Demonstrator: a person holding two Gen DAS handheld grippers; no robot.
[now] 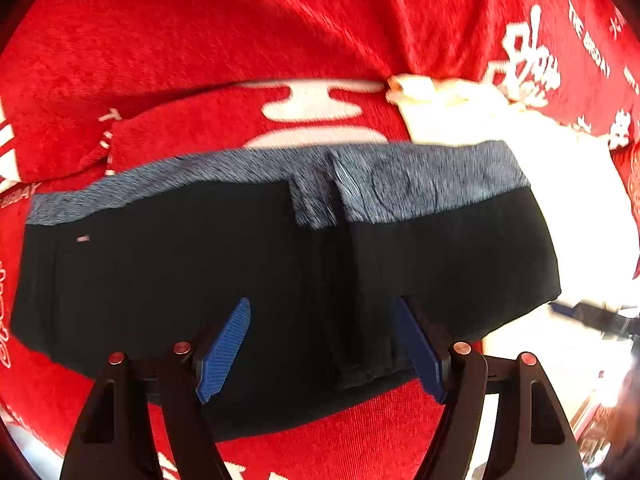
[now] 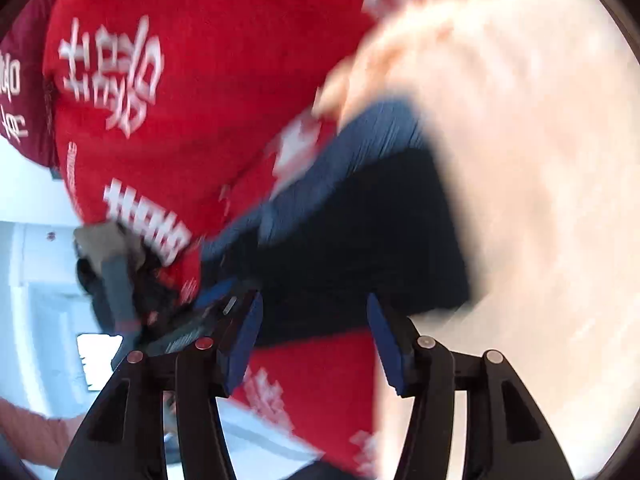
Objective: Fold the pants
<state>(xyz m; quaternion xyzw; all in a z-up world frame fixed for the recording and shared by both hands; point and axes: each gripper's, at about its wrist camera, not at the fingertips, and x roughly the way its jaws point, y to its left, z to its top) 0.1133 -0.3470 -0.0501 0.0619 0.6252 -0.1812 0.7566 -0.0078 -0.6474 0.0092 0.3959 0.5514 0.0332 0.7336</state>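
Pants [image 1: 168, 280], black with a grey-blue waistband [image 1: 420, 176], lie folded into a compact band across the red blanket [image 1: 200, 40], which is printed with white characters and covers the surface. In the left wrist view the bundle reaches nearly to the blanket's left edge; its near hem lies towards the blanket's near edge and the waistband faces away. A doubled strip of leg fabric runs from the waistband to the near hem, right of middle. At the bundle's right end a pale cream cloth [image 1: 500, 128] lies on the blanket, touching the waistband corner.

The cloth looks soft, light and limp, probably a knit that sags and slides on itself, so I judge that a pinch should take all the layers at once, at an end of the band or along the near hem, not only the top layer.

The left gripper [image 1: 324, 344] is poised over the near hem, pointing across the bundle, its blue pads [image 1: 224, 348] spread wide with nothing between them. The right gripper [image 2: 316, 336] comes in from the bundle's right end, tilted and blurred, also spread wide and empty, with the dark fabric just ahead of its tips and cream cloth filling the right of its view
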